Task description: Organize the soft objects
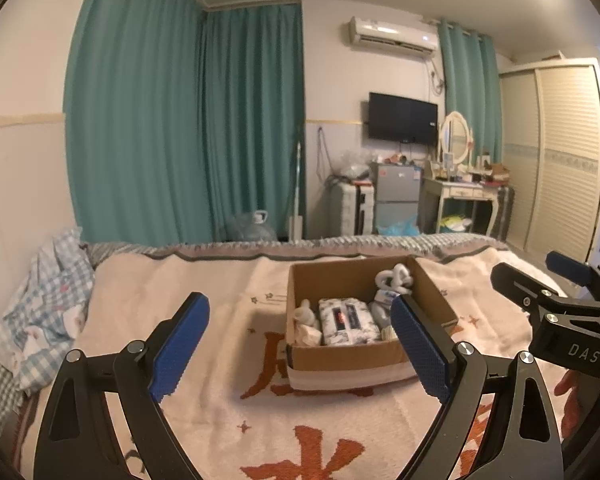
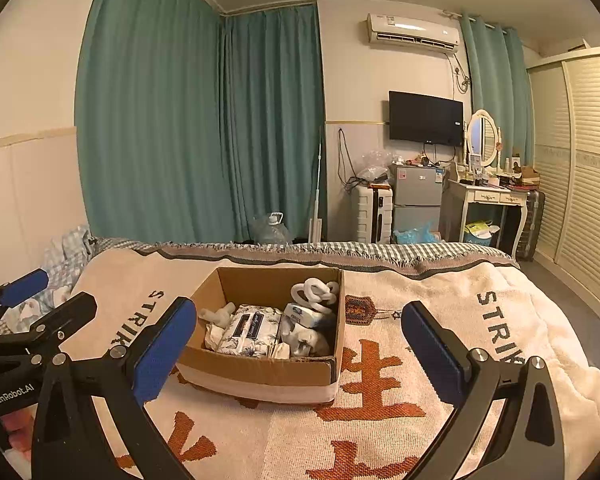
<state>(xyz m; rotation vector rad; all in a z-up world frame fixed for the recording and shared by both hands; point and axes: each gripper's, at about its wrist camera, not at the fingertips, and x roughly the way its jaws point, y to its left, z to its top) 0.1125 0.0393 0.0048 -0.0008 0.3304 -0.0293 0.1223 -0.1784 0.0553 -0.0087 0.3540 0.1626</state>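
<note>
Both claws hover above the bed, holding nothing. Left claw (image 1: 300, 344) has its blue pads (image 1: 180, 344) spread wide apart, with the cardboard box (image 1: 340, 356) showing between them in its own view. Right claw (image 2: 300, 352) is likewise wide apart, empty, and the same cardboard box (image 2: 260, 372) sits between and beyond its fingers. The box rests on a beige woven blanket (image 2: 400, 432) with orange characters and dark "STRIK" lettering, covering the bed. Soft objects are already inside the box: a floral-print tissue pack (image 2: 250, 330) lying flat in the middle, a white knotted plush (image 2: 314, 292) at the far right corner, a small white-and-blue pack (image 2: 304, 314) just below it, a pale plush toy (image 2: 220, 314) at the left side, and crumpled whitish pieces near the front wall, too small to identify. A checked blue-white quilt (image 1: 48, 300) is bunched at the bed's left edge. In the left view the right claw's body (image 1: 560, 312) sits beside the box on the right, well apart from it.
</note>
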